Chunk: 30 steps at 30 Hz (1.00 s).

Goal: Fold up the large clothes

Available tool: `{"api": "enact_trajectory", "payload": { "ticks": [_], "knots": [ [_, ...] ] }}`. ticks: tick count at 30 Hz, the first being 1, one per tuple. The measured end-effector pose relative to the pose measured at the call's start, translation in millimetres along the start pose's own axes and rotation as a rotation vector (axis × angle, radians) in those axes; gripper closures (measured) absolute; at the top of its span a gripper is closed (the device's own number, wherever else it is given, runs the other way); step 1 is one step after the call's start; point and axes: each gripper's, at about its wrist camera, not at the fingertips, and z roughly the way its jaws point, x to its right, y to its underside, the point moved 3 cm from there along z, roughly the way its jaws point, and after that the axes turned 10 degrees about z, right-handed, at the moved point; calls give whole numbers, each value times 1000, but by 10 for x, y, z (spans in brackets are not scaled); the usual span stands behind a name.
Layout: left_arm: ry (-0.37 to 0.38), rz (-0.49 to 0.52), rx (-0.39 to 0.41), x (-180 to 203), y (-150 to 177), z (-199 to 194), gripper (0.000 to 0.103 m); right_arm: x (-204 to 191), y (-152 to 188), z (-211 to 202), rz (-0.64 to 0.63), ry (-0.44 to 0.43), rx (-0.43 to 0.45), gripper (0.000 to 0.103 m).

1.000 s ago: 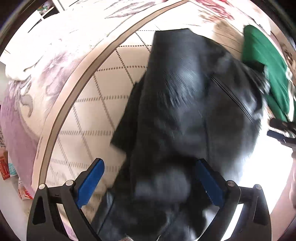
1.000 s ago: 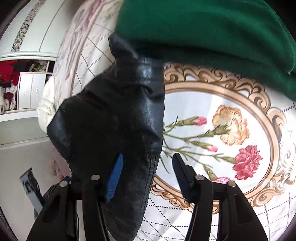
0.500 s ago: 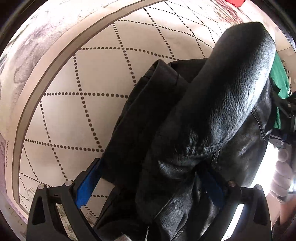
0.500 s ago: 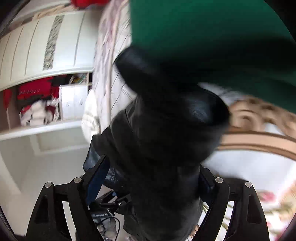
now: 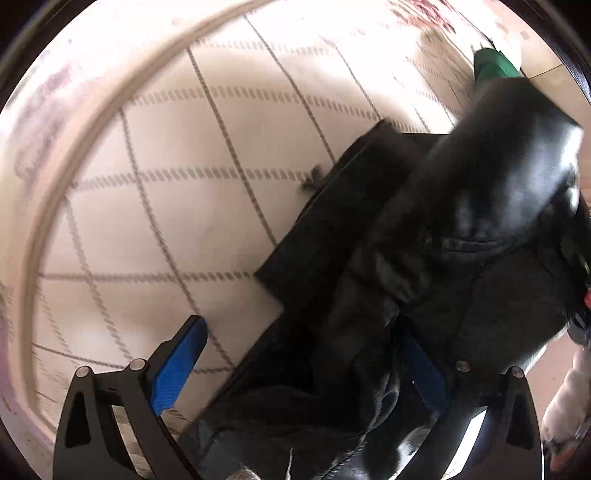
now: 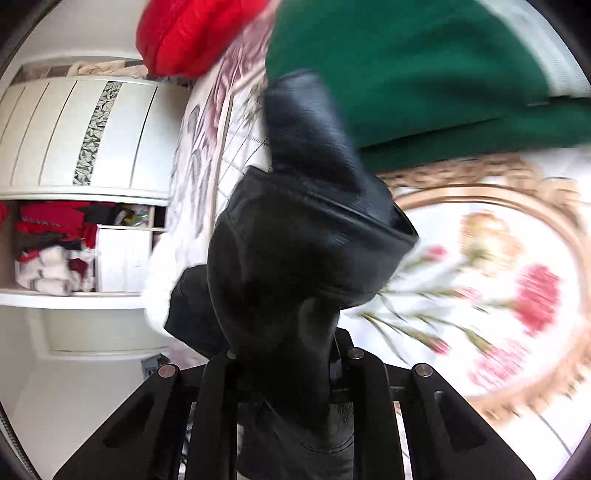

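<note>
A black leather jacket (image 5: pixel 424 258) lies bunched on the quilted bedspread (image 5: pixel 184 184), one part raised at the upper right. My left gripper (image 5: pixel 299 332) points down at it, open wide. The jacket lies between its fingers and covers much of the right blue pad (image 5: pixel 424 373), while the left pad (image 5: pixel 177 369) hangs free over the quilt. In the right wrist view a fold of the jacket (image 6: pixel 295 240) stands up out of my right gripper (image 6: pixel 284 350). Its jaws are closing and pinch the leather between them.
A folded green garment (image 6: pixel 406 74) lies just beyond the jacket, its edge also showing as a green garment (image 5: pixel 491 66). A red garment (image 6: pixel 195 33) sits behind it. A white wardrobe (image 6: pixel 74 136) and a shelf of clothes (image 6: pixel 48 251) stand beside the bed. A white-gloved hand (image 5: pixel 569 398) is at the right.
My right gripper's jaws went from wide apart around the jacket to narrow on a fold of it, and the view swung. My left gripper sank closer to the quilt.
</note>
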Motion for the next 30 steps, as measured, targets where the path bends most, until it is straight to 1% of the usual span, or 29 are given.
{"api": "enact_trajectory", "payload": {
  "ticks": [2,3,5,7,8,11,13,15,16,18,21,22,23,24,25,26,28,30],
  "knots": [
    [-6,12,18,22,26,72,0,-78,50,-220,-86,35,12,83],
    [-22,31,33,37,22,87,0,-190,142,-284,-161,48,15,84],
    [-27,56,45,36,3,93,0,-425,306,-411,-275,61,19,84],
    [-17,66,49,52,-28,66,0,-728,530,-520,-403,71,15,85],
    [-10,71,53,39,-25,52,0,-886,666,-549,-491,89,22,85],
    [11,67,57,-38,16,-50,0,-1156,973,-578,-622,118,29,85],
    [20,21,66,-178,119,-209,0,-1221,1098,-670,-706,143,48,85],
    [68,-48,111,-410,312,-459,0,-1367,1352,-741,-793,164,62,85],
    [85,-103,140,-574,466,-644,0,-1402,1485,-772,-850,177,73,85],
    [97,-176,183,-828,740,-904,0,-1581,1831,-800,-946,188,76,85],
    [88,-300,235,-1254,1321,-1303,0,-1694,2386,-796,-1148,189,62,85],
    [84,-337,251,-1345,1536,-1435,0,-1727,2545,-754,-1191,183,49,85],
    [68,-374,265,-1512,1788,-1544,0,-1739,2732,-712,-1244,172,26,85],
    [54,-404,282,-1595,1981,-1693,0,-1724,3023,-657,-1331,159,-2,85],
    [41,-426,292,-1568,2117,-1818,0,-1670,3250,-599,-1385,147,-44,85],
    [24,-448,299,-1537,2167,-1923,0,-1669,3415,-485,-1424,135,-87,85],
    [0,-481,319,-1568,2416,-2120,0,-1502,3848,-277,-1518,137,-197,85],
    [-24,-496,327,-1476,2437,-2099,0,-1316,4137,-97,-1558,161,-280,82]
  ]
}}
